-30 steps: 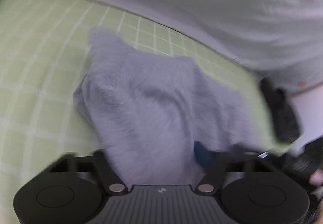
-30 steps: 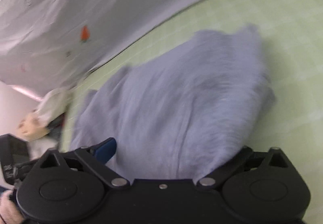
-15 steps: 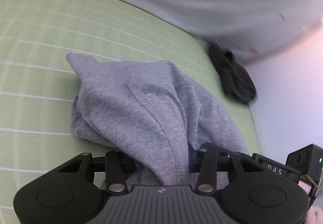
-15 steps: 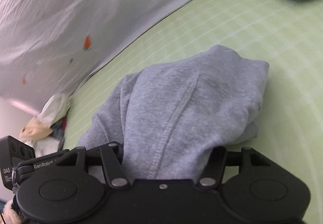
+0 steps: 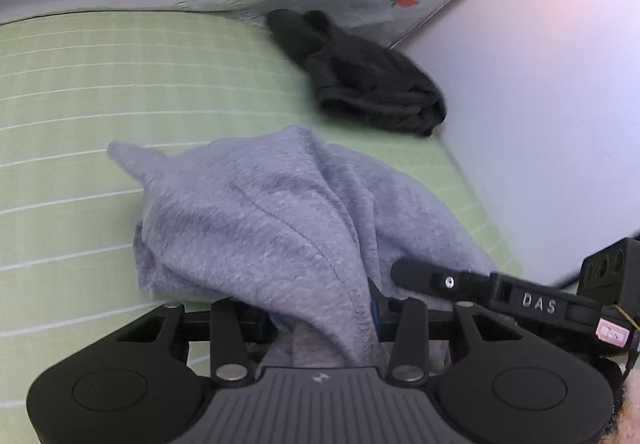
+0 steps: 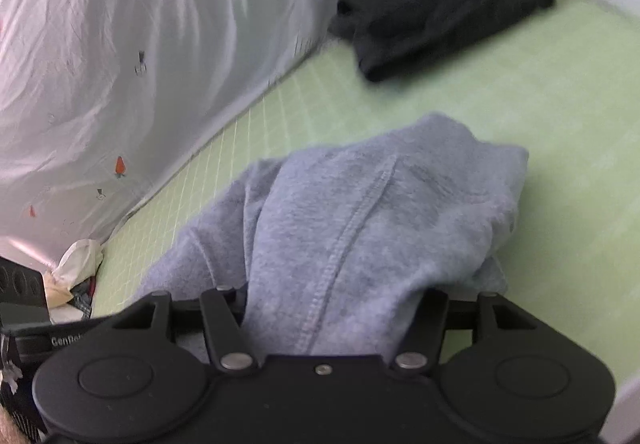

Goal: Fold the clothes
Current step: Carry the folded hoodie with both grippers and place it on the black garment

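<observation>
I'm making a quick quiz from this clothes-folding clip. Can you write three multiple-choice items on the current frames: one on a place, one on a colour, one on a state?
1. Where does the dark garment lie?
A. At the far end of the green checked sheet, beside the white wall
B. Under the grey garment
C. In the left gripper

2. What colour is the garment that both grippers hold?
A. Red
B. Grey
C. Black

3. How is the grey garment now?
A. Spread flat
B. Bunched, clamped at both grippers
C. Hanging on a hook

Key: 1 A, it sits apart, past the grey one. 2 B, grey fleece fills the left gripper and the right gripper. 3 B, cloth is pinched in each.
</observation>
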A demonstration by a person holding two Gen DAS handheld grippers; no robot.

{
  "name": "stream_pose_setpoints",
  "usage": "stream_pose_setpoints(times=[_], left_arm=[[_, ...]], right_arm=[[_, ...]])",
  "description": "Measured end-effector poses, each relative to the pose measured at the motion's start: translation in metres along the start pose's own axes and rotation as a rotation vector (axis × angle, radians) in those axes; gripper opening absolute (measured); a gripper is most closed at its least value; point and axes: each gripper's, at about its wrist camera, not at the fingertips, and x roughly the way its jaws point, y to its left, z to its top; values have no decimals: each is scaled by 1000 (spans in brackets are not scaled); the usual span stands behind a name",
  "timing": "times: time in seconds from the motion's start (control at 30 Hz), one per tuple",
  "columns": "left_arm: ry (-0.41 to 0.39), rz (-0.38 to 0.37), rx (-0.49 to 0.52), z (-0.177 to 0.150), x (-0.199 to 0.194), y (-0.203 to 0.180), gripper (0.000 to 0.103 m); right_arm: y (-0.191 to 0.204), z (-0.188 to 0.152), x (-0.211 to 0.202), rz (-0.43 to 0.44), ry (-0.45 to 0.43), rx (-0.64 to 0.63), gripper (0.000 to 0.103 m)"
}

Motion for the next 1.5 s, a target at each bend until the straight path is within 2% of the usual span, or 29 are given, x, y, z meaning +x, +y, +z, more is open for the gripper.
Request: stream_pose_setpoints(times=[0.1,0.27,0.47,0.57,0.63,0.67,0.73,0.77,0.8,0.83,0.87,0.93,1.03,1.13,1.2,1.27,1.37,1.5], left_arm=[[-27,-5,33,24,29,-47,43],[-120,-43,84,93,79,-105,43],[-249,-33,148,195,141,-139,43],[-303,29,198,232,171,-133,45],[-289,130,215,244,197,-117,52],[-279,185,222,249,210,-108,53],[-237,285,195,250,229,-85,52],[-226,320,175,249,235,-74,56],[-231,322,147,247,237,-65,62],[-242,310,116,245,237,-57,74],[-246,303,90,243,235,-51,79],[-242,287,70,244,240,-44,80],[-240,295,84,237,239,-43,83],[-238,314,106,239,240,-41,86],[-238,322,111,238,238,-41,87],[-237,314,92,235,234,-39,88],[-233,314,73,231,234,-35,97],[-224,307,101,223,226,-37,98]], right_arm=[[-29,50,-22,-5,1,-120,59],[-69,138,-45,27,-60,-255,59],[-99,251,-27,74,-180,-360,59],[-107,300,3,57,-209,-474,61],[-117,322,33,-26,-200,-550,76],[-123,330,50,-81,-189,-583,80],[-131,335,90,-212,-129,-645,81],[-132,332,107,-273,-101,-675,81],[-132,327,118,-323,-101,-698,83],[-132,321,123,-345,-124,-706,88],[-132,316,123,-352,-157,-695,90],[-132,306,117,-395,-221,-666,97],[-128,291,105,-484,-308,-639,97],[-112,277,97,-653,-407,-721,99],[-100,265,95,-758,-444,-843,99],[-92,260,96,-727,-434,-899,99],[-103,266,106,-555,-318,-738,98],[-118,278,121,-559,-202,-534,99]])
